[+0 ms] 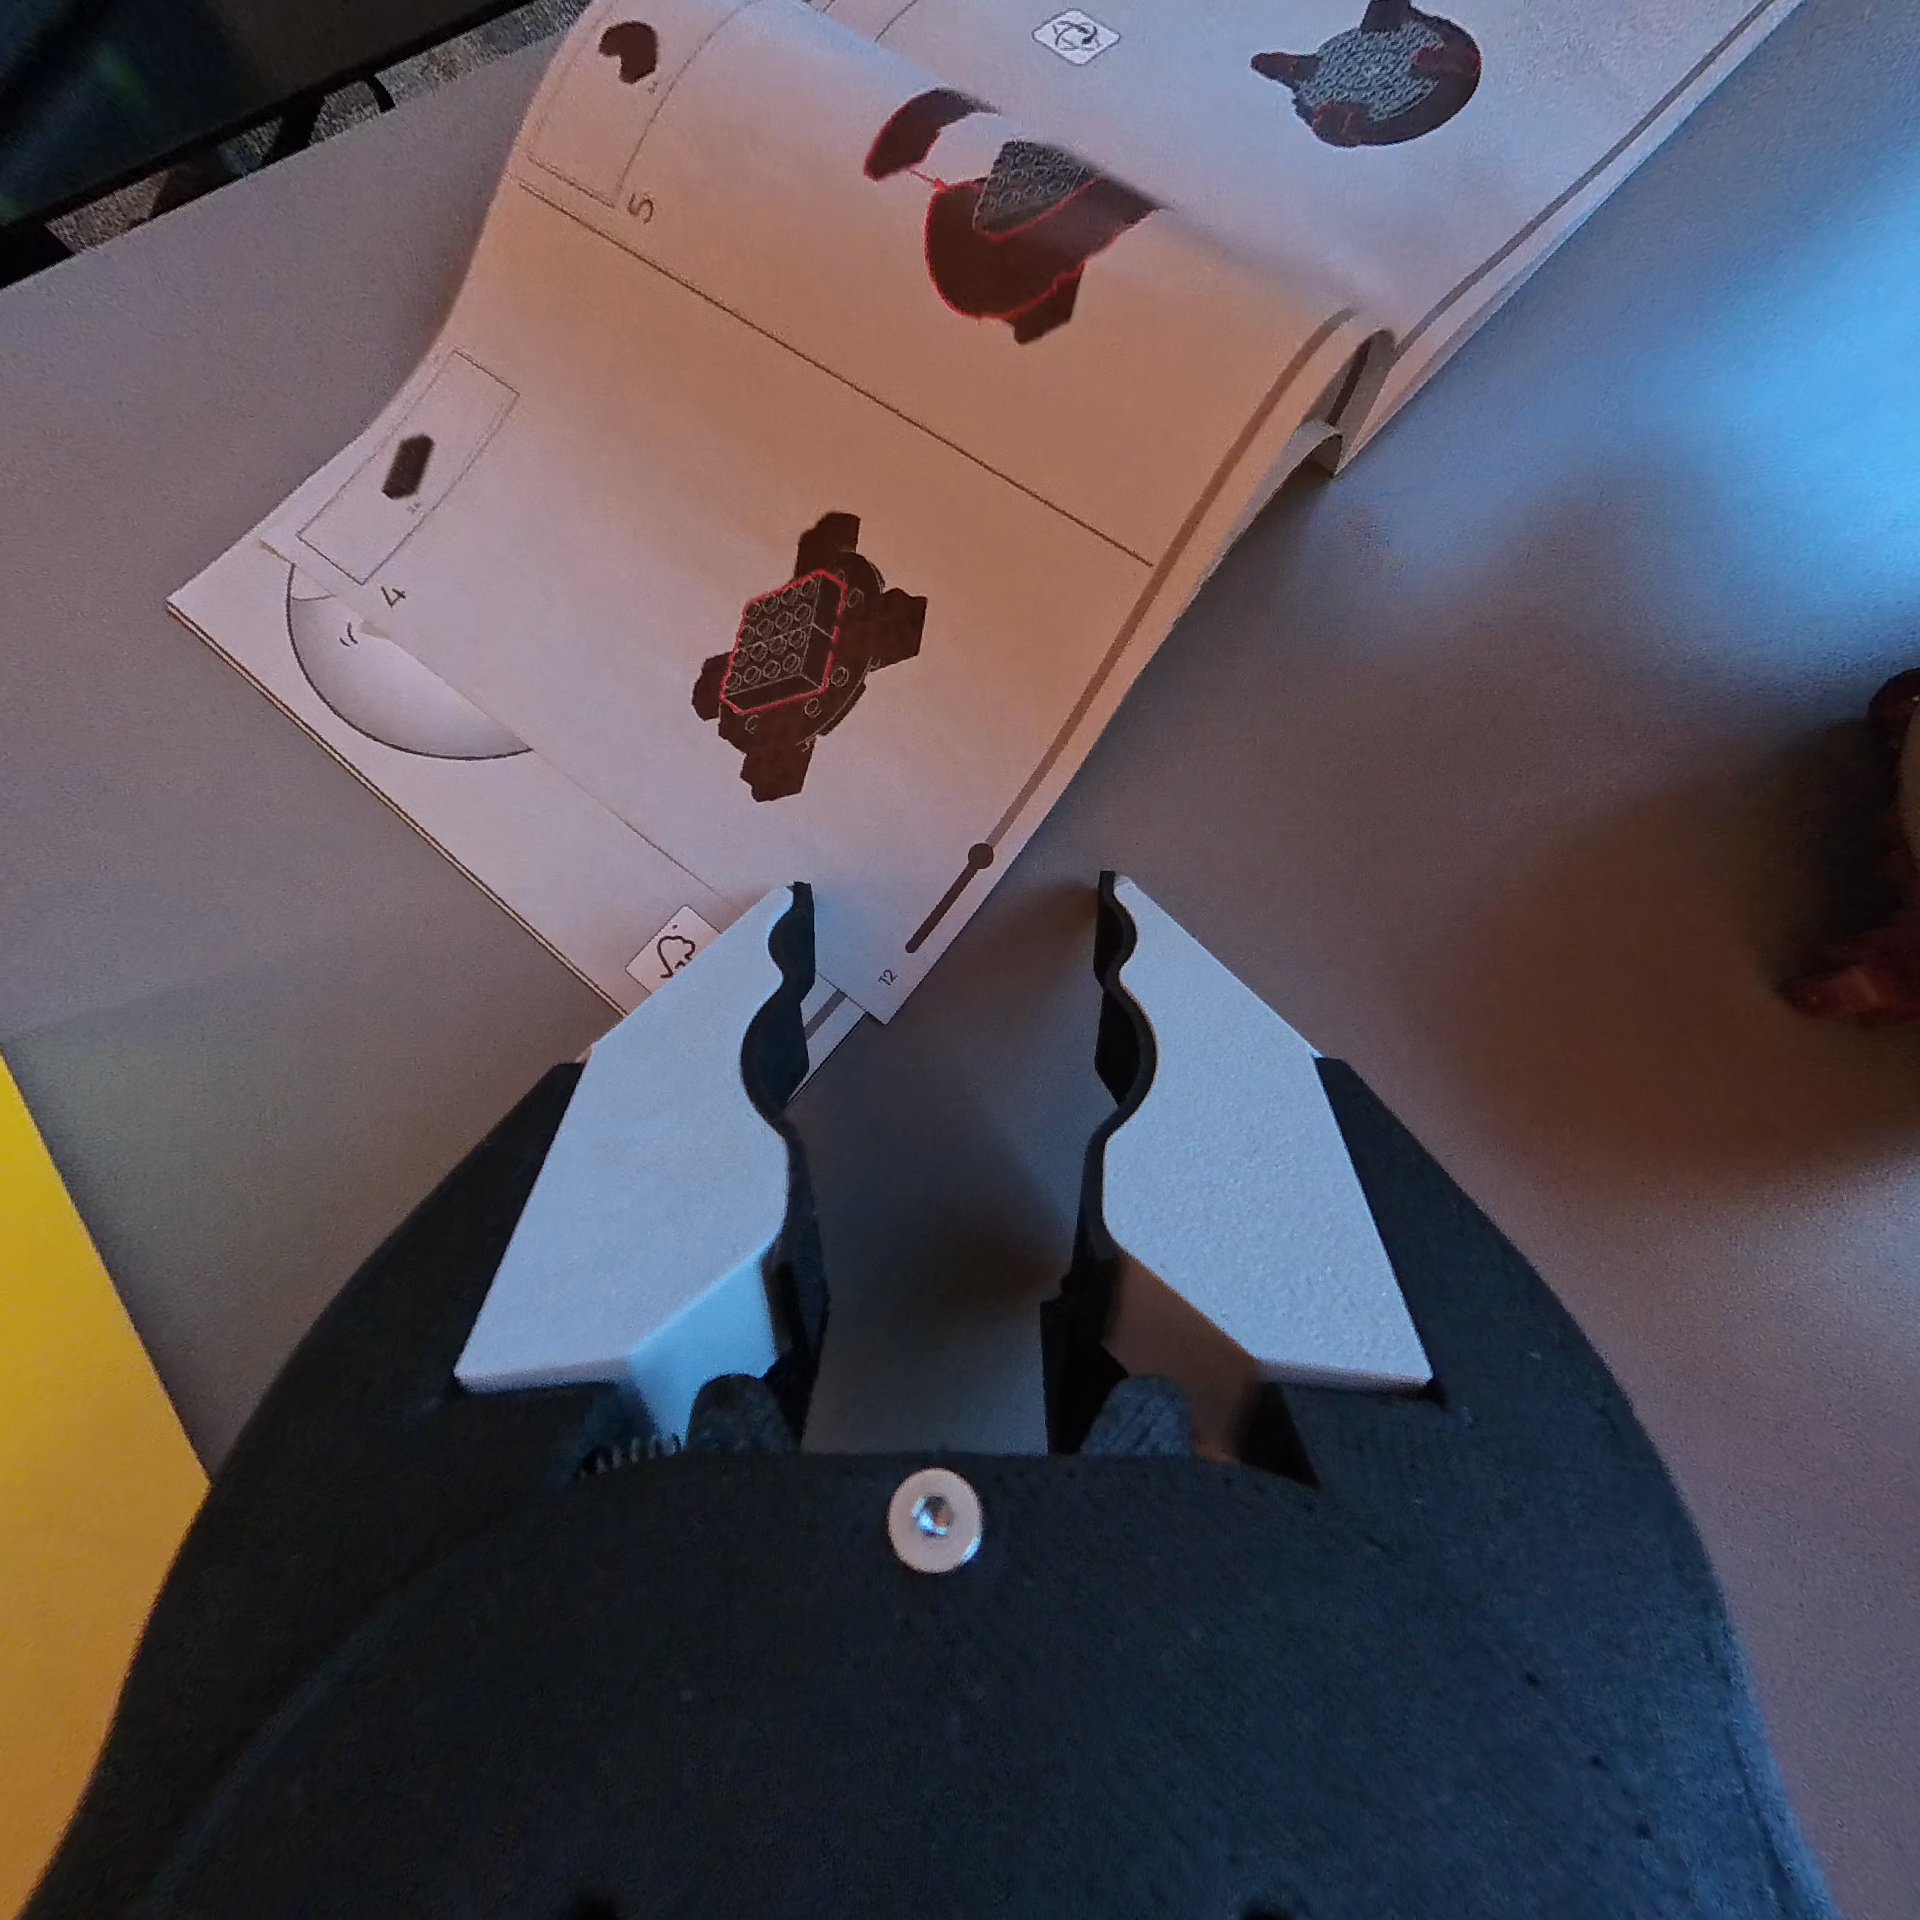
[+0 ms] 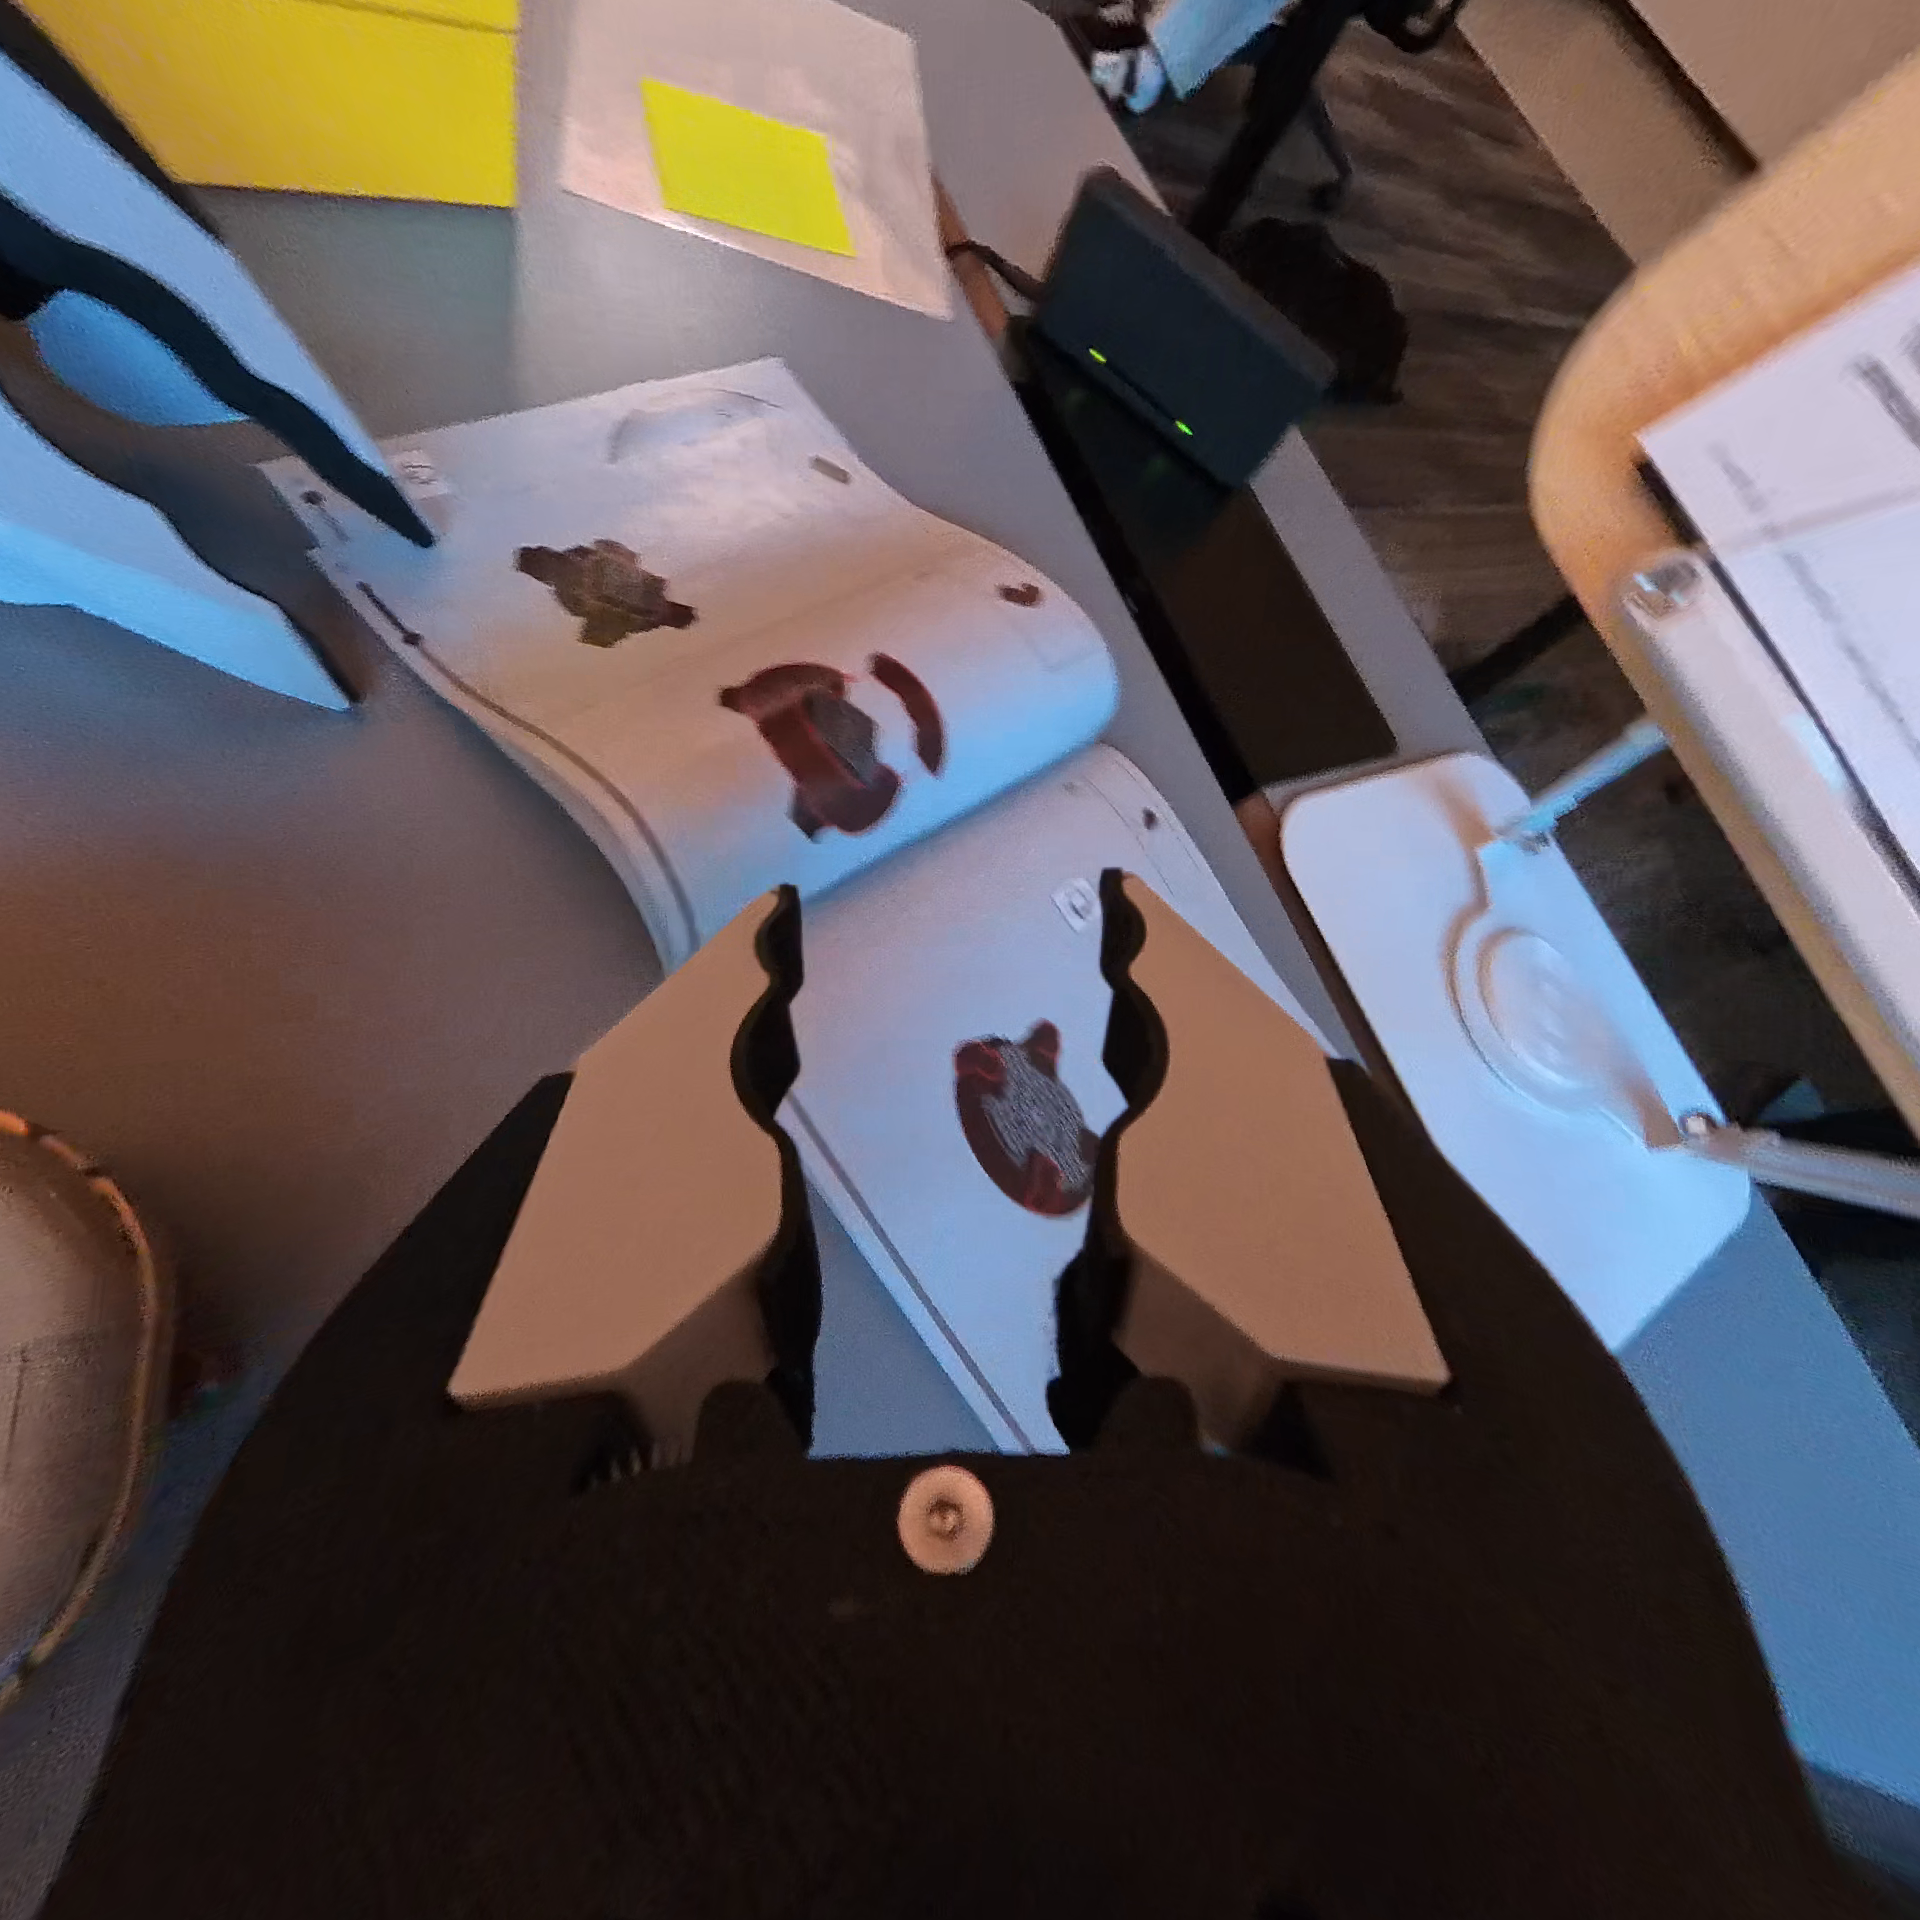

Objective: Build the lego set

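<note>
The open instruction booklet (image 1: 831,436) lies flat on the grey tabletop (image 1: 1455,831), its pages bowing up on either side of the spine, with printed pictures of a dark red and grey brick model. In the left wrist view it fills the 12 o'clock half of the frame. At 3 o'clock a dark red-brown built piece (image 1: 1870,862) sits at the frame's edge, too cut off to tell its shape. The left gripper (image 1: 956,894) hovers at the booklet's near corner, released, nothing between its fingers. A yellow surface (image 1: 62,1351) shows at 8 o'clock.

In the right wrist view the right gripper (image 2: 945,894) hangs above the booklet's nearer page, likewise released and empty; the left gripper shows at 10 o'clock. A round container (image 2: 62,1403) at 8 o'clock is blurred, its contents hidden. A white tray-like moulding (image 2: 1455,987) lies at 3 o'clock, and a yellow sheet (image 2: 743,166) at 12 o'clock.
</note>
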Tool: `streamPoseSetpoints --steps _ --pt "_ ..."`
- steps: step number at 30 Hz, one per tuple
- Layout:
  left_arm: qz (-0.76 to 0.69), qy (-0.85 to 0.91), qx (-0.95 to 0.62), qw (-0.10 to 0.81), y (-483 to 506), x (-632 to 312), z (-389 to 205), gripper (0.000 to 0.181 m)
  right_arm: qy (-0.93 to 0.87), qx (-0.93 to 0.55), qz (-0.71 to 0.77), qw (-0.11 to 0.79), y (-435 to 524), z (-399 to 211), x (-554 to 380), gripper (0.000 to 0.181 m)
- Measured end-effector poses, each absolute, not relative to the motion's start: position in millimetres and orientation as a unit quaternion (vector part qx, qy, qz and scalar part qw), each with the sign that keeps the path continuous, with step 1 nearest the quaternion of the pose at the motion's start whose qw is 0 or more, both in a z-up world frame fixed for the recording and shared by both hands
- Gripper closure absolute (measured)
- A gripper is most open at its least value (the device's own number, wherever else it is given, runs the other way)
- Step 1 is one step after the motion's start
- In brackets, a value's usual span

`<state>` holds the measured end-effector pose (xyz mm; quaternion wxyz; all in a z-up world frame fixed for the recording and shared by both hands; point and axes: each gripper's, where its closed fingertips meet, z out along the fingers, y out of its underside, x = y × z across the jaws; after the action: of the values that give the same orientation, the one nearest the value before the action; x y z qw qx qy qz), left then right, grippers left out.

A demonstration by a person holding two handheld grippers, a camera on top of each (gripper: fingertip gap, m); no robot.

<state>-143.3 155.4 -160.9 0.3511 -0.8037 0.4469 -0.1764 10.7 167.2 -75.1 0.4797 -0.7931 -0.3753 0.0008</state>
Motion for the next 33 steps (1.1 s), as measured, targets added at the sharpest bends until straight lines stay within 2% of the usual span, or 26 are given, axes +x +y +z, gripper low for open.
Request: streamPoseSetpoints --steps 5,7,11,15,20,24,33 --pt "-0.175 0.448 -0.804 0.350 155 -143 -161 0.128 -0.372 -0.812 0.085 0.441 151 -90 3 0.118" --pt "-0.175 0.448 -0.804 0.350 155 -143 -161 0.128 -0.393 -0.806 0.072 0.437 149 -104 -14 0.119" --pt "-0.177 0.448 -0.803 0.352 155 -143 -161 0.128 -0.387 -0.801 0.050 0.454 159 -119 -42 0.132" --pt "-0.171 0.448 -0.804 0.352 156 -146 -161 0.123 -0.360 -0.788 0.020 0.499 169 -106 -46 0.143" --pt "-0.156 0.446 -0.806 0.357 158 -153 -159 0.118 -0.343 -0.749 -0.141 0.549 176 -79 -10 0.179" --pt "-0.150 0.444 -0.807 0.360 160 -155 -158 0.117 -0.340 -0.734 -0.213 0.548 176 -76 7 0.181" --pt "-0.138 0.416 -0.822 0.363 166 -170 -154 0.118 -0.307 -0.781 -0.096 0.536 150 -83 -10 0.181"
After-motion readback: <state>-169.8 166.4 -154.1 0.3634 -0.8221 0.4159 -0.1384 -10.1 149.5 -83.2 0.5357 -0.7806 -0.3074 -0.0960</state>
